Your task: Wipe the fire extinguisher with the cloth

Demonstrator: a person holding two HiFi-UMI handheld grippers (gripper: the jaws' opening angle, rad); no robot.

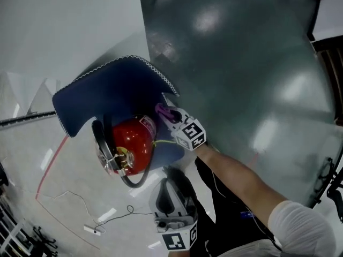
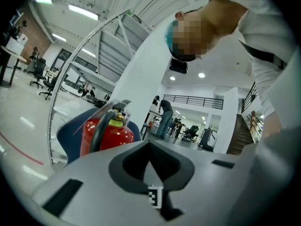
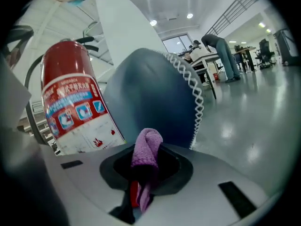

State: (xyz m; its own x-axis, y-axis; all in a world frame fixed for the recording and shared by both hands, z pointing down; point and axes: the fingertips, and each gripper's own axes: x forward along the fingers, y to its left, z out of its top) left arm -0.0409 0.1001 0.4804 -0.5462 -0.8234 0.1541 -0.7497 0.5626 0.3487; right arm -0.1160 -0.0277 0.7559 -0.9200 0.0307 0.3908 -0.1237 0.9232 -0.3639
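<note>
While I am watching from nearby, one red fire extinguisher (image 1: 131, 143) is standing upright on a dark blue padded seat (image 1: 110, 92) edged with white zigzag stitching. There are two grippers and one purple cloth (image 1: 163, 111).

The right gripper (image 1: 172, 118) is reaching in beside the cylinder, its fingers clamping tight on the cloth, which is bunching up out of them in a rolled fold. Whether the cloth is touching the metal, I cannot tell. The left gripper (image 1: 172, 178) is hanging lower and nearer the person, apart from the extinguisher, its fingers pressing together with nothing between them.

The extinguisher is showing a glossy red shell, one black hose (image 1: 134, 182) looping round its top and side, a metal lever handle and a yellowish collar under the valve. In the right gripper view, its label (image 3: 77, 117) is showing a blue band of pictograms above a white lower panel. The blue seat is curving up behind it there.
</note>
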